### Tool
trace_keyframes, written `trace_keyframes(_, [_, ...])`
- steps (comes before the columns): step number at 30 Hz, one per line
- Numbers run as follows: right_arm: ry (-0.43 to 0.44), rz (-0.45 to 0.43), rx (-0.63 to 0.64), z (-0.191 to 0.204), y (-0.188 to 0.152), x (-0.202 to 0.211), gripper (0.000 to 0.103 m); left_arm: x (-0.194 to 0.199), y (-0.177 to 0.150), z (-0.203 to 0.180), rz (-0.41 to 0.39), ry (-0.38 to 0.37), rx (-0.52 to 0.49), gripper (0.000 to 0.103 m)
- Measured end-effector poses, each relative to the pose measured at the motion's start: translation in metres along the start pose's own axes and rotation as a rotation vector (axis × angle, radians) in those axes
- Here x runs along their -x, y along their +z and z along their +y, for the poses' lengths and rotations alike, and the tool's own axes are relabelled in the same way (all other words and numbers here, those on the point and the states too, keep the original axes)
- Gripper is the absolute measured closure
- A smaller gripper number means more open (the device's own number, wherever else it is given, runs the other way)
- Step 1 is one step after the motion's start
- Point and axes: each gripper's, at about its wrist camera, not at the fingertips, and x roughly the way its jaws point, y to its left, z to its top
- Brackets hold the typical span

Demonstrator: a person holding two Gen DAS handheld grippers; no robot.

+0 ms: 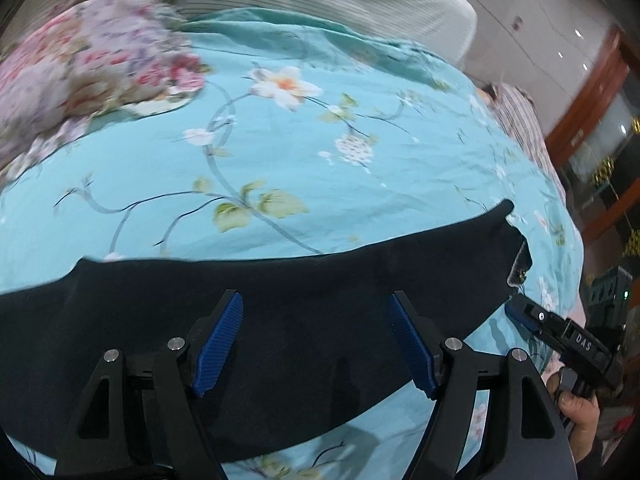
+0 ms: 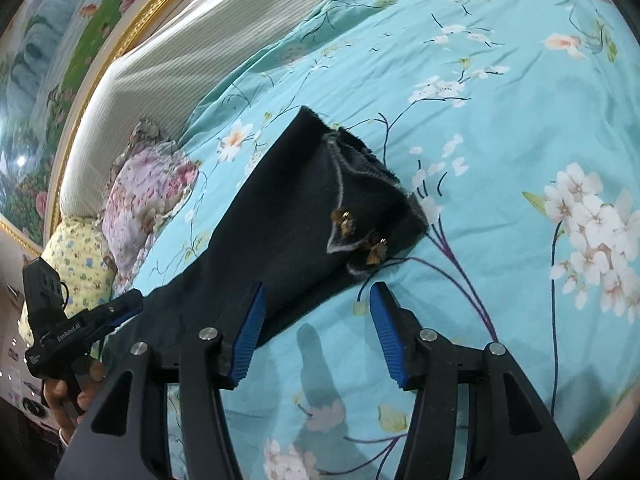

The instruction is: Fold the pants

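the pants (image 1: pixel 280 320) lie as a long dark strip across the lower half of the left view, flat on the blue sheet (image 1: pixel 280 160), apparently folded lengthwise already. the cuff (image 2: pixel 360 200) with trim sits mid-frame in the right view. left gripper (image 1: pixel 316 344) is spread above the cloth, pinching nothing. right gripper (image 2: pixel 316 332) is spread too, empty, by the strip's edge. folding end to end looks left.

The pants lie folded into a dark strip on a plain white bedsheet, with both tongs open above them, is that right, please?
Not quite: the bedsheet is turquoise with a flower print, not plain white, as the right wrist view shows. The pants do lie as a dark strip, and the left tongs and right tongs are open.
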Motion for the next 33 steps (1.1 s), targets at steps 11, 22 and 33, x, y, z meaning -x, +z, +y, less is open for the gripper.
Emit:
trace_keyframes(11, [0.021,-0.065,-0.039,-0.007,0.011,-0.010,0.063,-0.052,0.030,-0.054,0.091,-0.050,-0.157,0.028])
trace_keyframes(22, [0.077,-0.098,-0.064,-0.035,0.014,-0.001,0.091,-0.105,0.056,-0.129,0.185,-0.150,-0.309,0.028])
trace_keyframes(33, [0.134,-0.102,-0.073,-0.048,0.013,0.007,0.092,-0.159,0.074,-0.188,0.335,-0.271,-0.446,0.041])
